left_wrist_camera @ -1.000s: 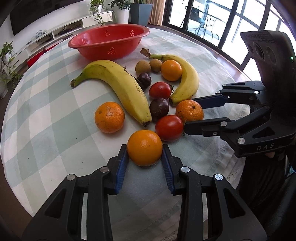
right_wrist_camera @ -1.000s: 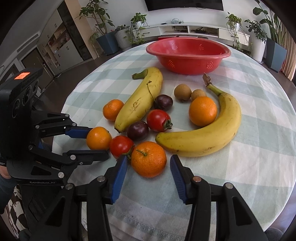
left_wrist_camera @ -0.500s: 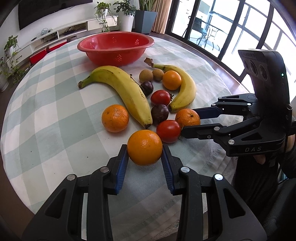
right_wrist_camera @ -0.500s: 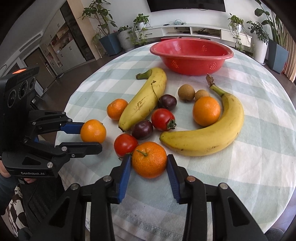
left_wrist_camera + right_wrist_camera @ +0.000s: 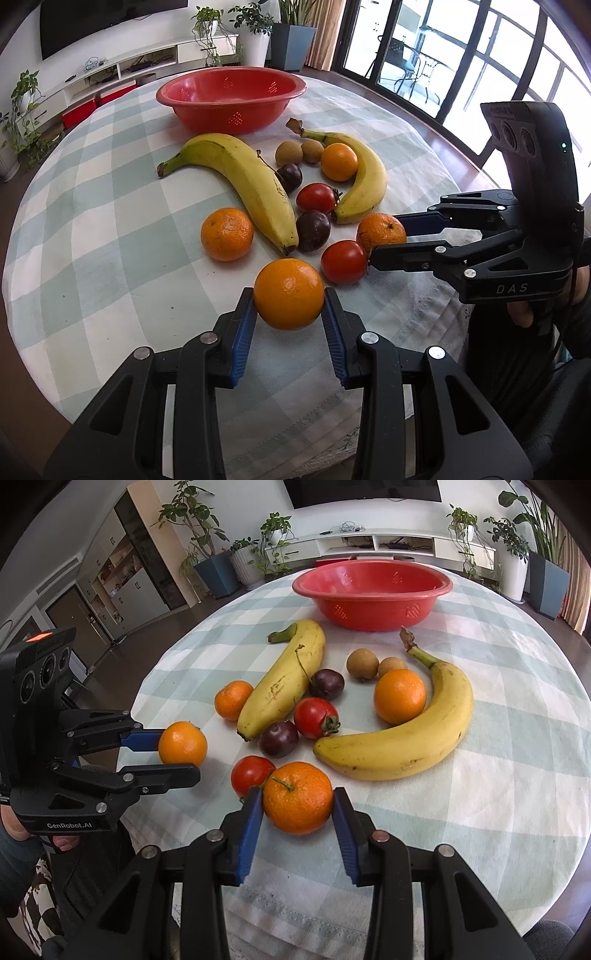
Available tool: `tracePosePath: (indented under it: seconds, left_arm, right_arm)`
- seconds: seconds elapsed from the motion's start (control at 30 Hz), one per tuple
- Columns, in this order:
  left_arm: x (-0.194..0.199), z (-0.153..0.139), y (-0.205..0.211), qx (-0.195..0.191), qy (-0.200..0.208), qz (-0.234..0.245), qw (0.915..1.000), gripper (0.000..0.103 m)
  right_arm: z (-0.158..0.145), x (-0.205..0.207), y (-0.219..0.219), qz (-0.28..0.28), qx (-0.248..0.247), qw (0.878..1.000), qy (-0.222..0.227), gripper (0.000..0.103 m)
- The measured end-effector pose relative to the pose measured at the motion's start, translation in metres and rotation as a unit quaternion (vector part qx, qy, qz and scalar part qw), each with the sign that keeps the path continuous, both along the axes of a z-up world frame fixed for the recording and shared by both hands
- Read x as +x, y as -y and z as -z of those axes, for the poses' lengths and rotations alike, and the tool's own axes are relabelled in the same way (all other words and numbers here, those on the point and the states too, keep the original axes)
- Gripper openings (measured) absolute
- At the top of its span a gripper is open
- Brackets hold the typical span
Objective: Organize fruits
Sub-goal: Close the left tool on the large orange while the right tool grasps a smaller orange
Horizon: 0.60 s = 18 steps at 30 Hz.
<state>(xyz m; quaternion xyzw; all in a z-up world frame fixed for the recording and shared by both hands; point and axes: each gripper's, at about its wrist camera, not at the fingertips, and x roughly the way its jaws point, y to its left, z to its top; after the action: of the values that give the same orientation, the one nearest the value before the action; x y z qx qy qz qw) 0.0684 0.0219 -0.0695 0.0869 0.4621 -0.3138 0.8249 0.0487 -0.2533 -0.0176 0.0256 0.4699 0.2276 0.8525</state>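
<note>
Left hand-held gripper [image 5: 289, 308] pinching an orange [image 5: 289, 293] just above near worktop [image 5: 110, 258]; right hand-held gripper [image 5: 297, 812] pinching a stemmed mandarin [image 5: 297, 797], prob. still resting there. Lift both straight up, carry over far red bowl [image 5: 372, 594], keep squeeze gentle.

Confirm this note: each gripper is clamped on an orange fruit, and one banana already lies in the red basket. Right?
Not quite. The left gripper grips an orange and the right gripper a tangerine, but the red basket holds no banana. The right wrist view shows both bananas on the tablecloth.
</note>
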Motion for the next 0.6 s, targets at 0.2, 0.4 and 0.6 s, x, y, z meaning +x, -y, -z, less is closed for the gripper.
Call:
tracePosePath:
  seconds: [0.2, 0.4, 0.6]
  left_arm:
    - [-0.0005, 0.0009, 0.0004, 0.001, 0.0, -0.001, 1.0, 0.033]
    - [-0.0003, 0.0056, 0.0007, 0.0, -0.006, 0.0, 1.0, 0.033]
    - [-0.0005, 0.0077, 0.0013, 0.0, -0.008, 0.002, 1.0, 0.033]
  right_arm:
    - [-0.0026, 0.001, 0.0057, 0.006, 0.009, 1.0, -0.001, 0.041]
    - [-0.001, 0.0009, 0.0086, 0.005, 0.009, 1.0, -0.009, 0.042]
    - [0.0018, -0.0004, 0.0086, 0.01, -0.022, 1.0, -0.014, 0.042]
